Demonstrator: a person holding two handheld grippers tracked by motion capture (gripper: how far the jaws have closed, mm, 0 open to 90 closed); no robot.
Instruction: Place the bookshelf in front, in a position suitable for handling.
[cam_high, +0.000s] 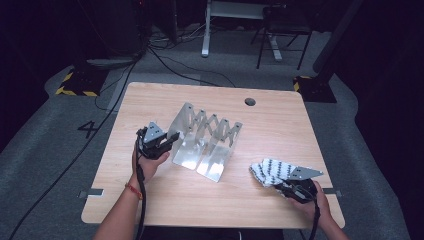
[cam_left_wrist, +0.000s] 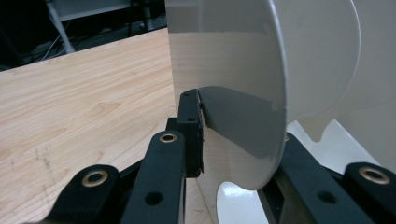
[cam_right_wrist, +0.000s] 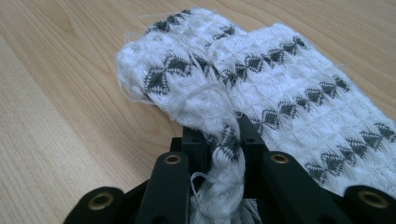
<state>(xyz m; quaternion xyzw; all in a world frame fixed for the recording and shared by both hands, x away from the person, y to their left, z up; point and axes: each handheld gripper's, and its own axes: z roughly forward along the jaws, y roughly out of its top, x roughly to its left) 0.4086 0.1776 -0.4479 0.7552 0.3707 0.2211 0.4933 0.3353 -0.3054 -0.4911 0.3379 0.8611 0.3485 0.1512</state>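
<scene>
While I hold both tongs low over the pale wooden table (cam_high: 150, 200), each one has something in its bite. My left gripper (cam_high: 170, 138) sits at the left end of the shiny metal folding rack (cam_high: 207, 142), a concertina of thin silver plates that stands near the middle of the table with its flat feet pointing toward me. In the left gripper view the rack's rounded end plate (cam_left_wrist: 280, 70) stands on edge between my black jaws; the left pad lies against one face of it, the right jaw sits close behind its curved rim, so I am pinching that plate, and the plate is upright, not tilted.

My right gripper (cam_high: 287, 187) is at the near right corner of the table, well apart from the rack. It has closed on the white woven cloth with dark grey bow-shaped marks (cam_high: 272, 171). In the right gripper view a bunched, frayed fold of that cloth (cam_right_wrist: 219, 140) is squeezed tight between the two jaws, which stand close together, while the rest of it lies flat on the wood beyond and to the right of them. In the high view the cloth spreads out just ahead of my right hand (cam_high: 312, 200), touching the table.
</scene>
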